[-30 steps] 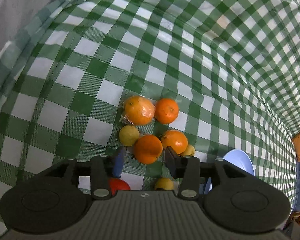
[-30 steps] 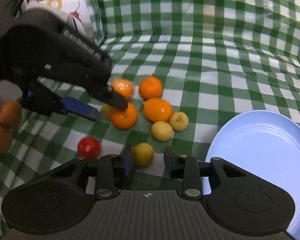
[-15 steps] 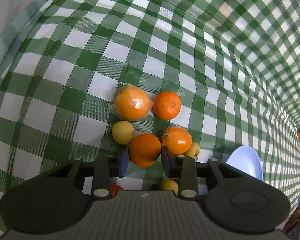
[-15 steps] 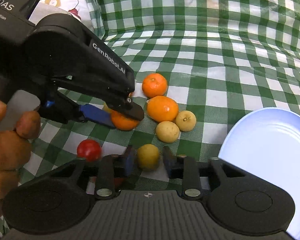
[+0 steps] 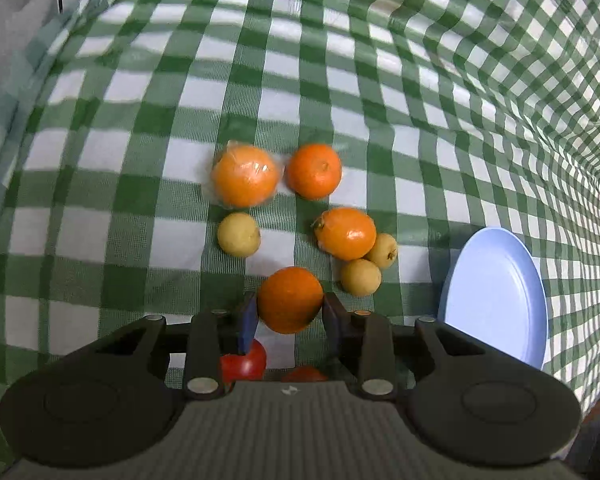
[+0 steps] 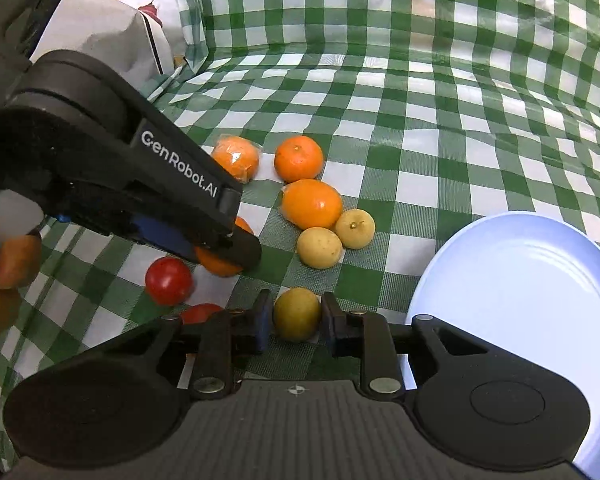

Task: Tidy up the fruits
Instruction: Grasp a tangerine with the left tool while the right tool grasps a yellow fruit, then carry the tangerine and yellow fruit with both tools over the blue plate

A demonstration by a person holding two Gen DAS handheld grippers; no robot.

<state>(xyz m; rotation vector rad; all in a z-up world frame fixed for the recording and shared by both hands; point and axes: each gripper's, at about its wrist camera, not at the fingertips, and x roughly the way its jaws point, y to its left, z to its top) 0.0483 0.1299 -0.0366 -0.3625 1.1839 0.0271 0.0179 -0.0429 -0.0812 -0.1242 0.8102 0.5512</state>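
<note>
1. Grip on the orange (image 5: 290, 299): the left gripper (image 5: 288, 316) has just been closing and now clamps this orange between its pads, at the near edge of the fruit pile on the checked cloth (image 5: 140, 128). The pads meet a round, smooth skin, so a fast lift could let it roll out and knock the fruit below.
2. Grip on the yellow fruit (image 6: 297, 313): the right gripper (image 6: 296, 320) has just been closing and now pinches this small fruit, near the blue plate (image 6: 540, 280). Squeezing harder could bruise it or pop it forward.
3. Crowding: in the right wrist view the 2 grippers sit close together. If both swing toward the plate at once, I judge they could collide.
4. Loose fruit: 2 tomatoes (image 6: 168, 280) lie just beside the left gripper's fingers, and a nudge could send them rolling off the cloth.
5. Wrapped orange (image 5: 245, 175): its plastic film looks slippery, so a later grip there may slide.
</note>
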